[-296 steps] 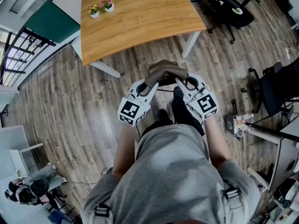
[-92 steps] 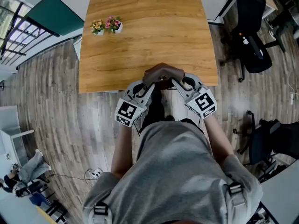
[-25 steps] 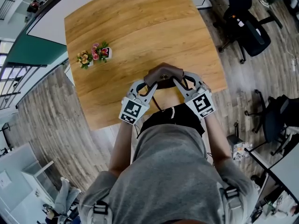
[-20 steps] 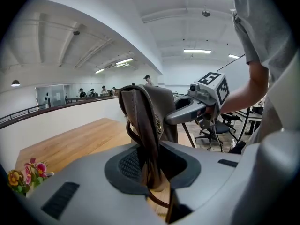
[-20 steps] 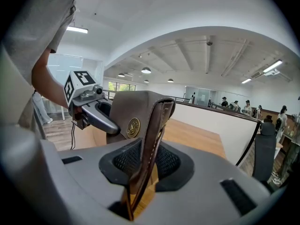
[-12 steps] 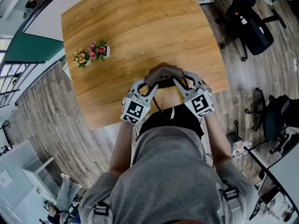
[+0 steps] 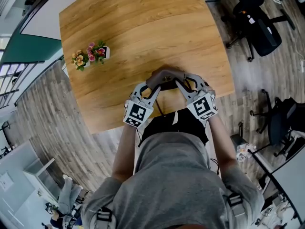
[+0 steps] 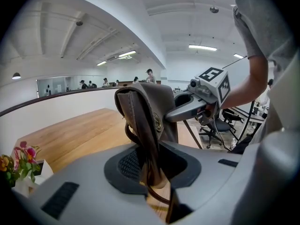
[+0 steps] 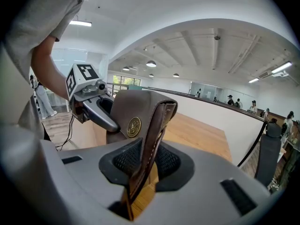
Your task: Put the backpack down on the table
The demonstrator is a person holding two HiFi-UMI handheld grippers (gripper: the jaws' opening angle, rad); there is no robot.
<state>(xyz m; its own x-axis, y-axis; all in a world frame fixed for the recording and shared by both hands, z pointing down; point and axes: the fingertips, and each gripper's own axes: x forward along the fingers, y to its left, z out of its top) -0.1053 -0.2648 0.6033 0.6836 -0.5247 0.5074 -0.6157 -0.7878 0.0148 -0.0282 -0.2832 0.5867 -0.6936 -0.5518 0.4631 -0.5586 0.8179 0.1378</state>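
A brown leather backpack (image 7: 165,77) hangs between my two grippers over the near part of the wooden table (image 7: 143,27). My left gripper (image 7: 153,87) is shut on a brown strap (image 8: 149,158) at the backpack's left side. My right gripper (image 7: 184,85) is shut on the strap (image 9: 146,149) at its right side. The flap with a round brass emblem (image 9: 134,126) shows in the right gripper view. Each gripper sees the other across the bag: the right gripper (image 8: 206,93) and the left gripper (image 9: 87,93). The bag's lower part is hidden, so I cannot tell whether it touches the tabletop.
Two small pots of flowers (image 7: 89,55) stand at the table's left side, also in the left gripper view as flowers (image 8: 18,162). A black office chair (image 7: 255,20) stands on the wood floor to the right. A black post (image 9: 266,158) stands beyond the table.
Both grippers have sunk a little with the backpack held between them. The grip on both straps looks the same.
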